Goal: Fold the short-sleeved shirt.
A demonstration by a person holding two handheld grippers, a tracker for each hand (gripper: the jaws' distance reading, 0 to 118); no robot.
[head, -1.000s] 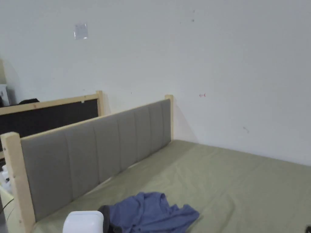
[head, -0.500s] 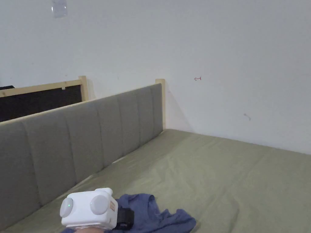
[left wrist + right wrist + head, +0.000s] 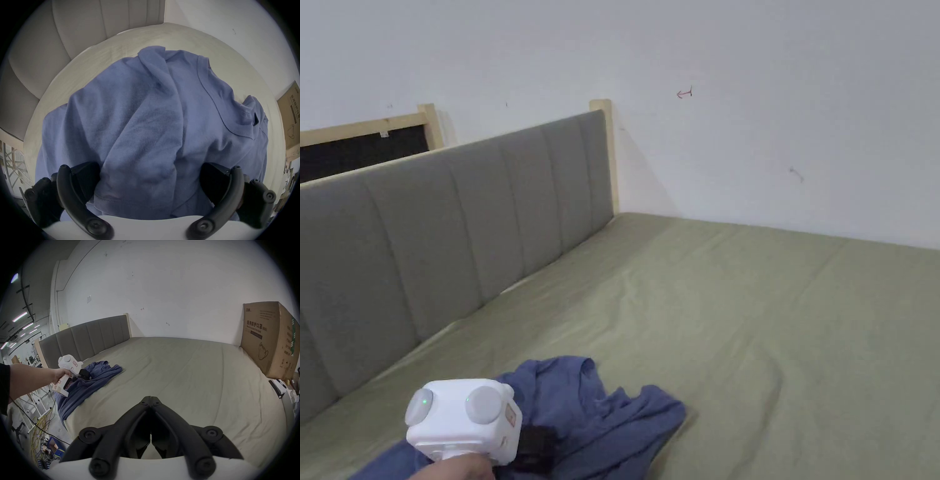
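A crumpled blue short-sleeved shirt [image 3: 612,419] lies on the olive bed sheet [image 3: 769,312] near the bed's front left corner, part of it hanging over the edge [image 3: 68,402]. My left gripper [image 3: 534,445], white-bodied and held by a hand, sits low over the shirt. In the left gripper view the left gripper [image 3: 150,175] is open, jaws wide apart, with a bunched fold of the shirt [image 3: 146,113] lying between them. My right gripper [image 3: 151,398] is shut with nothing in it, hovering over bare sheet to the right of the shirt [image 3: 97,378].
A grey padded headboard [image 3: 456,219] with wooden posts runs along the bed's left side. A white wall backs the bed. A large cardboard box [image 3: 272,340] stands at the bed's far right. Cables [image 3: 40,426] lie on the floor at the left.
The head camera has tilted down. My left gripper has come up from the frame's bottom edge and moved forward onto the shirt.
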